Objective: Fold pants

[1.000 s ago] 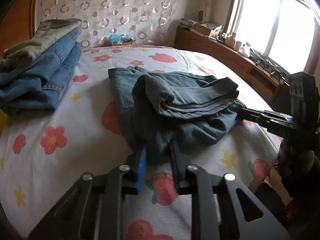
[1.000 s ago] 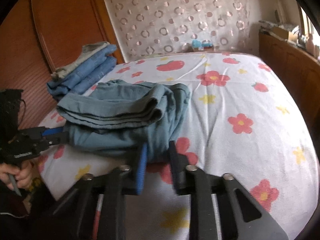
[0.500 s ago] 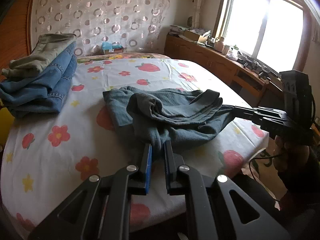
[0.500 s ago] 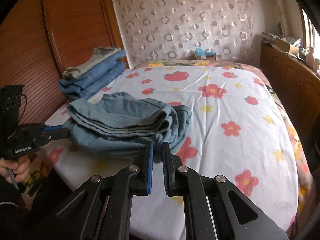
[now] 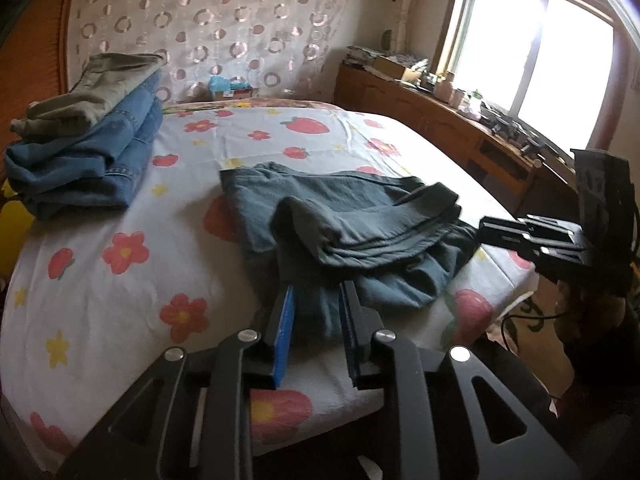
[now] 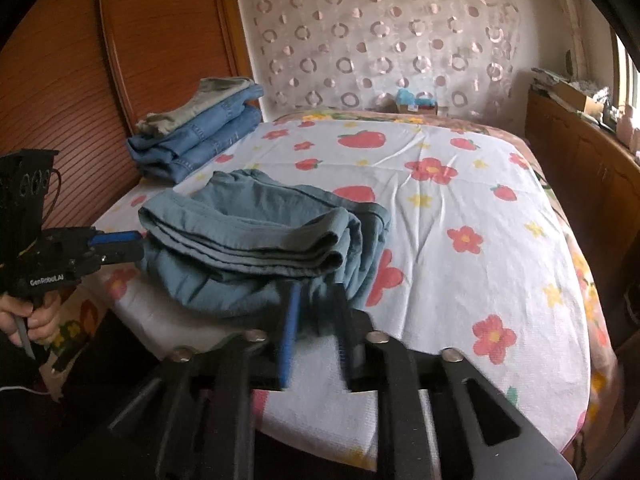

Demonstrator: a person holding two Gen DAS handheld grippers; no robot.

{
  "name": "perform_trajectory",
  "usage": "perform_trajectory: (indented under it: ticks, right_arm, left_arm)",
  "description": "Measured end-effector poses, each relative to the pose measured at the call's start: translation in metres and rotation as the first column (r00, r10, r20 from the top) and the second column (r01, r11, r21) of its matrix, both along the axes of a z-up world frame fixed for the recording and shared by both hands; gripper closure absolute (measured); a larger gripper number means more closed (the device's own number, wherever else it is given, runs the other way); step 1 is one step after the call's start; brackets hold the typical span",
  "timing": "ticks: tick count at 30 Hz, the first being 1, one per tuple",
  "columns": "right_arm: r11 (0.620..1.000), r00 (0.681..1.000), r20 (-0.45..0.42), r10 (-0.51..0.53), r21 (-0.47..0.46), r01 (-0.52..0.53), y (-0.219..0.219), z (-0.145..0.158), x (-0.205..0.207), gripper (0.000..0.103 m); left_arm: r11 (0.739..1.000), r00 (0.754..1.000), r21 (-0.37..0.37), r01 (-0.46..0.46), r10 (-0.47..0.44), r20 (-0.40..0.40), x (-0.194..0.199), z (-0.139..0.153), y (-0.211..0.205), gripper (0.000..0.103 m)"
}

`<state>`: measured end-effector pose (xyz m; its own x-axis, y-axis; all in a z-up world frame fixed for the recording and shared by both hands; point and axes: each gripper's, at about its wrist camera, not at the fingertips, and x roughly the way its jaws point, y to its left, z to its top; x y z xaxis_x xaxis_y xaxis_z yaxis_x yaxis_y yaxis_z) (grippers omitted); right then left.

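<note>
Grey-blue pants (image 5: 344, 224) lie bunched in loose folds near the front edge of the bed; they also show in the right wrist view (image 6: 256, 248). My left gripper (image 5: 316, 300) is open, its fingers on either side of the pants' near left edge. My right gripper (image 6: 318, 296) is open, its fingers on either side of the pants' near right edge. Each gripper shows in the other's view, the right one (image 5: 492, 232) and the left one (image 6: 128, 246), both at the pants' sides.
The bed (image 5: 120, 184) has a white sheet with red flowers and strawberries. A stack of folded jeans and khaki pants (image 5: 88, 140) sits at its far left. A wooden headboard (image 6: 80, 80) is on the left, a cluttered wooden sideboard (image 5: 460, 132) under the window on the right.
Both grippers were shut on the pants' near edge half a second ago and lifted it; now both have opened and the pants lie back on the bed.
</note>
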<state>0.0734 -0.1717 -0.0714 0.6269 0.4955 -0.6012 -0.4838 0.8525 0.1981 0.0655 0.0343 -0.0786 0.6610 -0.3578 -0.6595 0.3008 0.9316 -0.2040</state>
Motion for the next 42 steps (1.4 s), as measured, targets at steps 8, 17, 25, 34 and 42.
perform_trajectory:
  ticks: [8, 17, 25, 34, 42]
  right_arm:
    - [1.000, 1.000, -0.003, 0.003, -0.020, -0.003, 0.009, -0.005, 0.004, 0.060]
    - [0.999, 1.000, -0.012, 0.012, -0.031, -0.013, 0.011, -0.008, 0.007, 0.054]
    - [0.999, 1.000, -0.004, 0.006, -0.032, -0.006, 0.010, -0.006, 0.009, 0.054]
    - [0.992, 0.998, 0.004, 0.063, -0.107, -0.062, 0.019, 0.001, 0.020, 0.053]
    - [0.980, 0.996, -0.032, 0.080, -0.179, -0.085, 0.025, -0.007, 0.062, 0.053]
  left_arm:
    - [1.000, 1.000, 0.010, -0.006, 0.007, -0.013, 0.012, -0.005, 0.003, 0.082]
    - [1.000, 1.000, 0.028, 0.011, -0.011, -0.018, 0.026, -0.004, -0.006, 0.082]
    - [0.998, 1.000, 0.060, 0.003, -0.003, 0.003, 0.048, 0.002, -0.016, 0.082]
    - [0.997, 0.998, 0.060, -0.057, 0.057, -0.008, 0.070, -0.004, -0.001, 0.082]
    - [0.998, 0.999, 0.032, -0.052, 0.053, -0.013, 0.070, -0.005, 0.005, 0.082]
